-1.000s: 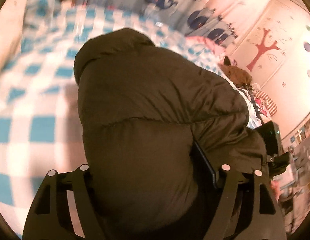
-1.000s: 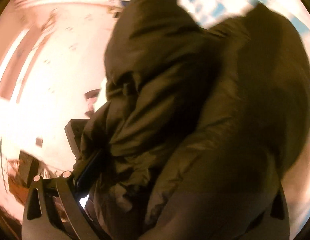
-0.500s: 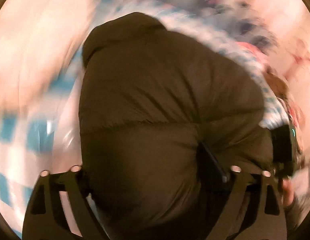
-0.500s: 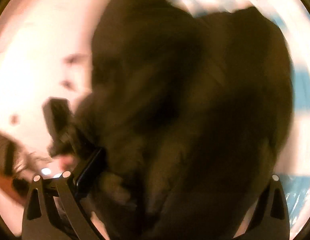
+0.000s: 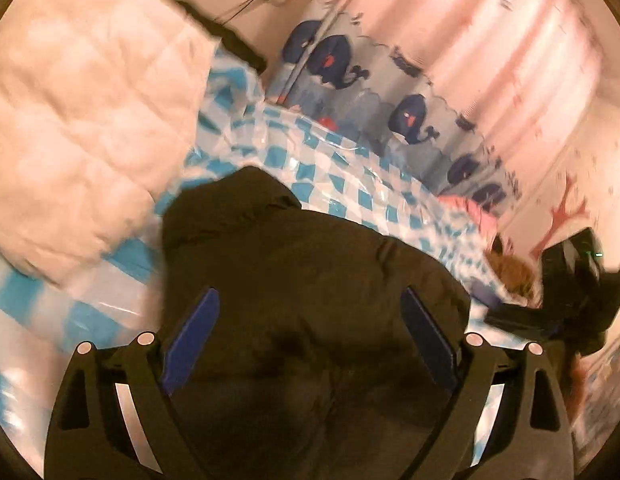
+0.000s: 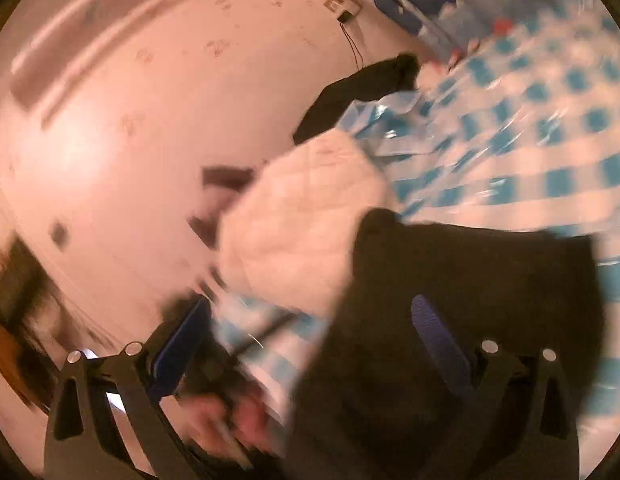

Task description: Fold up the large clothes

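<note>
A dark olive puffer jacket (image 5: 310, 280) lies bunched on the blue-and-white checked bed cover (image 5: 350, 168). My left gripper (image 5: 310, 340) is open, its blue pads wide apart, with the jacket lying between and under them. My right gripper (image 6: 310, 344) is also open; the jacket (image 6: 470, 300) lies across its right finger (image 6: 438, 340), and the view is blurred. The right gripper also shows as a dark shape at the right edge of the left wrist view (image 5: 570, 292).
A white quilted garment (image 5: 81, 120) lies on the bed left of the jacket; it also shows in the right wrist view (image 6: 301, 224). A whale-print curtain (image 5: 390, 92) and pink wall (image 6: 149, 100) stand behind. A brown plush toy (image 5: 510, 272) lies at the bed's right side.
Both grippers have opened and let go of the jacket, which has dropped onto the bed. Both have pulled back, bringing the white garment and curtain into view.
</note>
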`<action>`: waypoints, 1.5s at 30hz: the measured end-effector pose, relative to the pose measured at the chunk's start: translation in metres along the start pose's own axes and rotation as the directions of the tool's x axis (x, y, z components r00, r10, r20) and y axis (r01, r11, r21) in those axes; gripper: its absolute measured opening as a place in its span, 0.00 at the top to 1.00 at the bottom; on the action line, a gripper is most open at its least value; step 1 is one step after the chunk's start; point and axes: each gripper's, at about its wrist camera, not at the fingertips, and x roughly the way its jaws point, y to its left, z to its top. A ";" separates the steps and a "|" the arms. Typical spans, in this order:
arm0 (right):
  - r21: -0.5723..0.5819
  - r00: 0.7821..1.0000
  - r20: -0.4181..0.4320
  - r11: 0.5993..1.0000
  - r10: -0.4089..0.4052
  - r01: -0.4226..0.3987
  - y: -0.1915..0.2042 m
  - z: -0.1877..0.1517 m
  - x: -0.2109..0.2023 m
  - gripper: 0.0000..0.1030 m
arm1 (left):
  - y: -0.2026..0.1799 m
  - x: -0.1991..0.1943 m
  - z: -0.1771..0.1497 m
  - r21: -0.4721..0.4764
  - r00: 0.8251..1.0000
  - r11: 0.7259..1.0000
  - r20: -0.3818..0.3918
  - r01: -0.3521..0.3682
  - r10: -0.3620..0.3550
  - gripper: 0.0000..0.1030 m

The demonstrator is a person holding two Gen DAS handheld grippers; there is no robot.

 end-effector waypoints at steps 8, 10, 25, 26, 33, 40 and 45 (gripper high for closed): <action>0.247 0.965 0.021 0.937 -0.261 0.248 -0.150 -0.067 0.021 0.74 | -0.026 0.048 -0.050 0.085 0.991 0.995 -0.125 0.052 -0.042 0.14; 0.226 0.957 -0.008 0.932 -0.289 0.283 -0.147 -0.069 0.015 0.73 | -0.037 0.048 -0.055 0.129 0.992 0.991 -0.124 0.026 -0.010 0.14; 0.203 0.878 -0.058 0.855 -0.475 0.477 -0.178 0.016 0.103 0.09 | -0.004 0.067 -0.020 -0.081 0.998 0.996 -0.048 0.046 -0.050 0.13; 0.237 0.892 -0.020 0.864 -0.452 0.443 -0.190 0.011 0.095 0.12 | -0.011 0.068 -0.021 -0.057 0.997 0.997 -0.053 0.052 -0.055 0.13; 0.179 0.902 -0.032 0.886 -0.430 0.428 -0.161 0.014 0.050 0.11 | -0.048 0.074 -0.038 0.151 0.992 0.983 -0.061 -0.101 0.112 0.11; -0.035 0.841 0.030 0.841 -0.540 0.540 -0.093 -0.071 -0.044 0.07 | -0.041 0.053 -0.029 0.094 0.993 0.994 -0.096 -0.063 0.072 0.11; -0.167 0.760 -0.111 0.766 -0.640 0.620 -0.117 -0.141 -0.029 0.07 | -0.053 0.027 -0.049 0.255 0.982 0.960 -0.122 -0.112 0.147 0.11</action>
